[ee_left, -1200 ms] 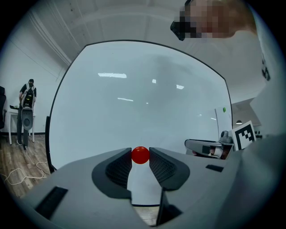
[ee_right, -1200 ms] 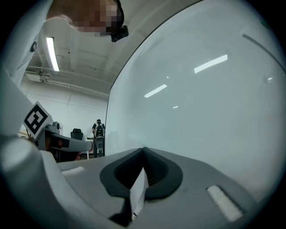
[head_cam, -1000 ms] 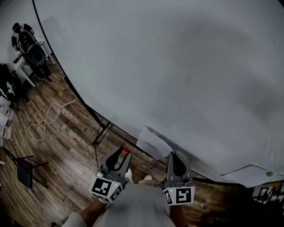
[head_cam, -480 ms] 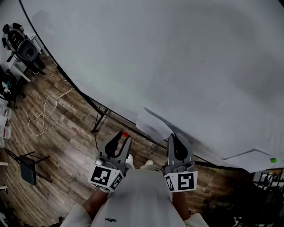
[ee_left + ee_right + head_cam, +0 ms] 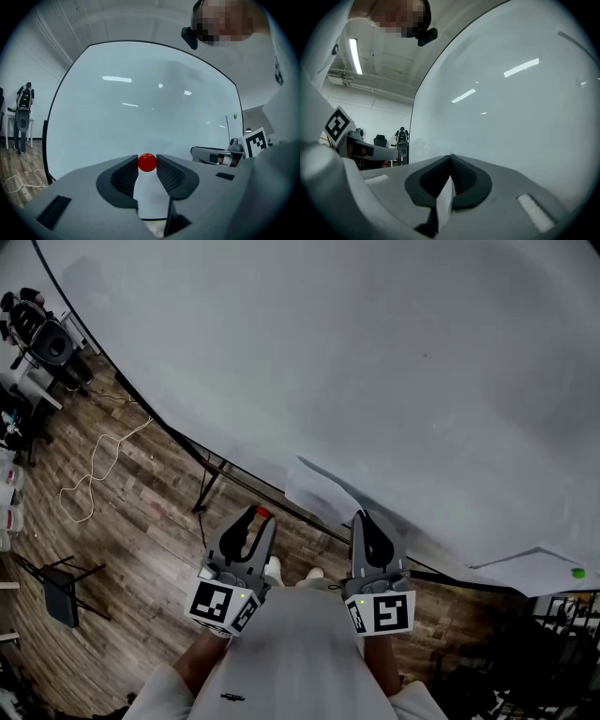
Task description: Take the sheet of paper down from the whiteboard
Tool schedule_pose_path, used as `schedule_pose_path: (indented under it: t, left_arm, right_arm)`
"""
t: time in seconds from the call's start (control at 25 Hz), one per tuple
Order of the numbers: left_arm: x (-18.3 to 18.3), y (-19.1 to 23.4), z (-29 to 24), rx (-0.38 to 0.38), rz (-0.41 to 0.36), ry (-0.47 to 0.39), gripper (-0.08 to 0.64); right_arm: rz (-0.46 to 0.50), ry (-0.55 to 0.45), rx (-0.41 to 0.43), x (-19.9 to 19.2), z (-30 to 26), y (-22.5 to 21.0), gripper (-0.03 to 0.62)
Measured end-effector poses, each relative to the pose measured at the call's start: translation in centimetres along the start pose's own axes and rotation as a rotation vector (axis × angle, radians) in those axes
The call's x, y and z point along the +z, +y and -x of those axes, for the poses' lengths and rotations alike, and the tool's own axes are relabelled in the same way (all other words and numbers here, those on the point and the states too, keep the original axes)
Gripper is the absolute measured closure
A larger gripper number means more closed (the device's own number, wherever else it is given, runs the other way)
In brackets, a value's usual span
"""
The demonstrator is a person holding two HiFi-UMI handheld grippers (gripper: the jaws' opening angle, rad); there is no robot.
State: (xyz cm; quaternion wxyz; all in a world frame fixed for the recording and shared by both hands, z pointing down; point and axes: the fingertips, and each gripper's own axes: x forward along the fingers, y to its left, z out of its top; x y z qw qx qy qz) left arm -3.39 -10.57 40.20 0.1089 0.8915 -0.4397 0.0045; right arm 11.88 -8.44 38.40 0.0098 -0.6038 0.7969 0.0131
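nearby, perhaps a cable (image 5: 97,465) near whiteboard (image 5: 375,362).

Floor's wood-look planks (image 5: 141,521), brownish and patchy, with a white cable (image 5: 94,474) snaking loose across it. A small black chair (image 5: 56,592) sits near the left edge, and black gear (image 5: 52,338) is piled on a white stand (image 5: 42,395) in the far corner. Plain white wall (image 5: 379,117), long strip light (image 5: 355,55) on the ceiling.
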Motion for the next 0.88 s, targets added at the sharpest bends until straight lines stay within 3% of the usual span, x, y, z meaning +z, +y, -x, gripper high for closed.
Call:
schedule_pose_path:
  t: [0.88]
  left_arm:
    - [0.12, -0.15, -0.99, -0.009, 0.006, -0.006, 0.436]
  right_arm:
    - [-0.005, -0.006, -0.007, 0.11, -0.67, -0.78, 0.583]
